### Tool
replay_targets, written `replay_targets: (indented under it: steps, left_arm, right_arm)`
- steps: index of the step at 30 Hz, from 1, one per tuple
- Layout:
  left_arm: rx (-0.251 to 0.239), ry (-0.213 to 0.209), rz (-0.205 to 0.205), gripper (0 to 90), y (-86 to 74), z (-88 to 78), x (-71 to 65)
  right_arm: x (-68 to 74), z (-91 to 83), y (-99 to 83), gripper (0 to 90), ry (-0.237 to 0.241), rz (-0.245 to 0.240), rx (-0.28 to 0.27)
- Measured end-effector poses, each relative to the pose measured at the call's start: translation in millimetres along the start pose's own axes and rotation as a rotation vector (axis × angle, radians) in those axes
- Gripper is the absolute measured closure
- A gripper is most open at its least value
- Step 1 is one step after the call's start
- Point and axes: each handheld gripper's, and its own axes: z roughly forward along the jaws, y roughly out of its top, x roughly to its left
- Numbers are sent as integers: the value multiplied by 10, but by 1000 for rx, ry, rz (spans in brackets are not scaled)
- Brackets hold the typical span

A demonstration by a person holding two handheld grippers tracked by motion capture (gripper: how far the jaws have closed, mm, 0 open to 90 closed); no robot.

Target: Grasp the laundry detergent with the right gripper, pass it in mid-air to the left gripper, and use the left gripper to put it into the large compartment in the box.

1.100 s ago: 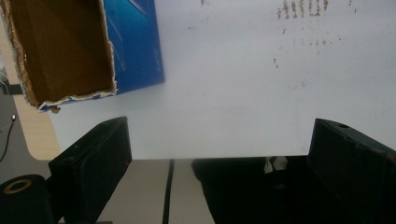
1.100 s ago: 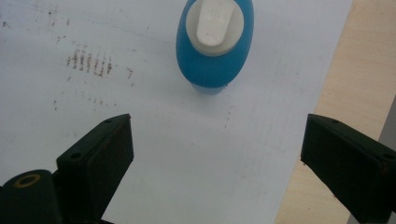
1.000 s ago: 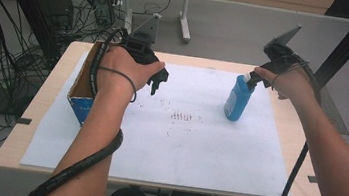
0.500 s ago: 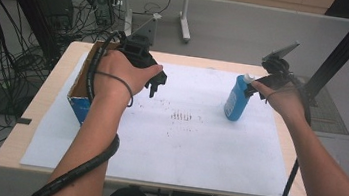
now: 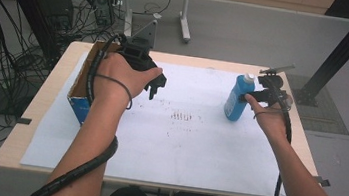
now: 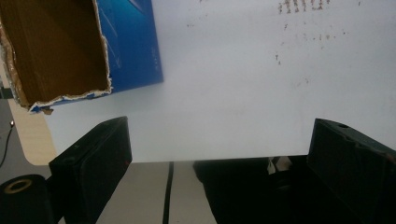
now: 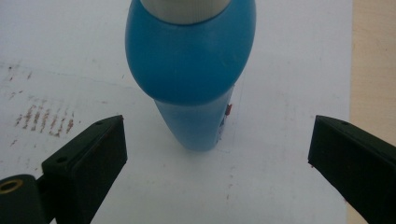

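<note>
While two grippers hover, one blue bottle [image 5: 238, 97] and one box [image 5: 82, 86] stand.

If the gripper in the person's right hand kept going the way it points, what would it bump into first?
Most likely the blue bottle: it stands upright straight ahead of the right gripper, whose jaws, just opening, stand wide with nothing between them. How near is hard to judge.

Bottle [image 5: 238, 99]: smooth blue plastic with a soft sheen, cap pale plastic. It stands on a matt white paper sheet [image 5: 197, 146], speckled with brown stains left of the bottle. Box [image 5: 81, 95], further left of the bottle: glossy blue printed card outside, raw brown inside, torn edges. Counter [image 5: 35, 111]: pale wood-look. Tongs [image 7: 217, 158]: matt black plastic.
</note>
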Motion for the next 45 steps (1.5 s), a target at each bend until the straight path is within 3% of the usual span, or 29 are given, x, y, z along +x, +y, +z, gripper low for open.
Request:
replay_targets:
  steps: [4, 10, 16, 28, 45]
  left_arm:
    - [5, 11, 4, 68, 30, 39, -3]
    - [13, 12, 6, 71, 63, 95, -5]
    - [18, 15, 7, 70, 93, 150, 7]
    - [17, 24, 7, 69, 97, 170, 34]
    - [23, 32, 13, 69, 129, 175, -22]
  right_arm:
    - [63, 157, -118, 41, -2, -3, -69]
    - [102, 290, -193, 36, -19, 16, -122]
    - [146, 380, -251, 31, -37, -6, -211]
    - [225, 548, -359, 23, -55, -6, -288]
    - [193, 677, -374, 18, -69, -16, -324]
